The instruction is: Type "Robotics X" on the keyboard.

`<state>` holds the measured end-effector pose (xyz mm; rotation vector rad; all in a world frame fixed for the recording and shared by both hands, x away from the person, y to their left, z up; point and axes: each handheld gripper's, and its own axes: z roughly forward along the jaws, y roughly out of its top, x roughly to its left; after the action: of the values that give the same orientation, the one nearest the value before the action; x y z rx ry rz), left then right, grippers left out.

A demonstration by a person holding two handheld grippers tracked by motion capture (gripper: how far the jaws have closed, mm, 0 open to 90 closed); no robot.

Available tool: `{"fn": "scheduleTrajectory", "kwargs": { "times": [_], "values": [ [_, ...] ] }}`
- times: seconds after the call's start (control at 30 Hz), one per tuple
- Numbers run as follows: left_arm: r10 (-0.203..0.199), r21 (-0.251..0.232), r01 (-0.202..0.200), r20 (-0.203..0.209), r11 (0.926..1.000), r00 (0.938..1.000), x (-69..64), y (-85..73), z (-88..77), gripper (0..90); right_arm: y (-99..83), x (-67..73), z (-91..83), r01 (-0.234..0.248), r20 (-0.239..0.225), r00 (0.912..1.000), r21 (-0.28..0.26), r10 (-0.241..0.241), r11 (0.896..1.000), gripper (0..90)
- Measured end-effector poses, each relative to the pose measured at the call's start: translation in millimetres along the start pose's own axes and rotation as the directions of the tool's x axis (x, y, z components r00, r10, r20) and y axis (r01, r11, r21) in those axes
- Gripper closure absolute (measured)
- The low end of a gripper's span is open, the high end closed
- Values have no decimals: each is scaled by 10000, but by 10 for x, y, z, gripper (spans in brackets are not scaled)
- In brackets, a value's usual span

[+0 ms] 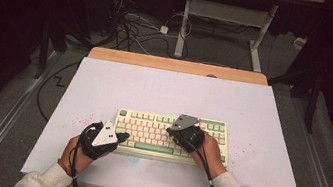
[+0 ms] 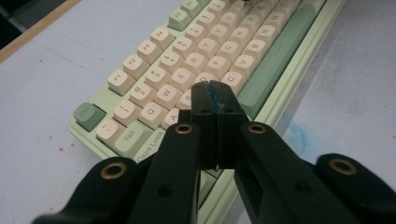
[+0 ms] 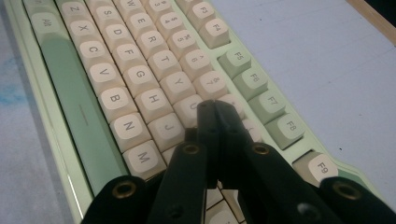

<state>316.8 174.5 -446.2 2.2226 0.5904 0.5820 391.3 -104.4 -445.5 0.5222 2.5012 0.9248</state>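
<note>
Left gripper: the black two-jaw left gripper [image 1: 119, 136] hangs over the keyboard's left end; its own view shows the jaws pressed flat together, nothing between them, tips above the A and S keys.
Left hand: the gloved left hand [image 1: 81, 147] rests on the tabletop just beside the keyboard's near-left corner.
Keyboard: a pale green plastic keyboard with cream keycaps and darker green modifier keys [image 1: 148, 132] lies flat near the middle of the tabletop, long side toward the person.
Handling: judged stiff, fairly light and hard-shelled. The keys are sprung and give under a light tap, so closed jaw tips suit pressing single caps. The smooth case may skid on the sheet if pushed sideways. To shift it, take it by the long green rim, not by the caps, which could pop off.
Space bar: the long green space bar [image 2: 275, 63] runs along the near edge, between the two grippers.
Right gripper: the black right gripper [image 1: 171, 131] is over the right-middle keys; its jaws are closed tight on nothing, tips near U and J.
Tabletop: a white sheet-covered tabletop [image 1: 105, 84] with faint red specks and a blue smudge [image 2: 299, 137] beside the keyboard.
Obstacles: nothing stands in the way of either gripper. Cables and a grey desk frame [image 1: 227, 17] lie on the floor beyond, well apart.
</note>
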Motion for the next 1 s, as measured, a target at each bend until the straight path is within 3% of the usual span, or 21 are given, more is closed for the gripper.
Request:
{"fn": "scheduleTrajectory", "kwargs": {
  "times": [0.57, 0.77, 1.0],
  "values": [
    [77, 101, -77, 20, 9999, 10000, -6, -6, 11, 874, 21, 1, 60, 120, 105, 9999, 135, -121, 9998, 900],
    [110, 187, -112, 82, 9998, 9999, -10, -8, 23, 874, 34, 21, 67, 238, 94, 9997, 495, -243, 9985, 900],
    [114, 207, -116, 98, 9997, 9999, -9, -13, 21, 874, 24, 8, -24, -29, 138, 9999, 23, 29, 10000, 900]
  ]
}}
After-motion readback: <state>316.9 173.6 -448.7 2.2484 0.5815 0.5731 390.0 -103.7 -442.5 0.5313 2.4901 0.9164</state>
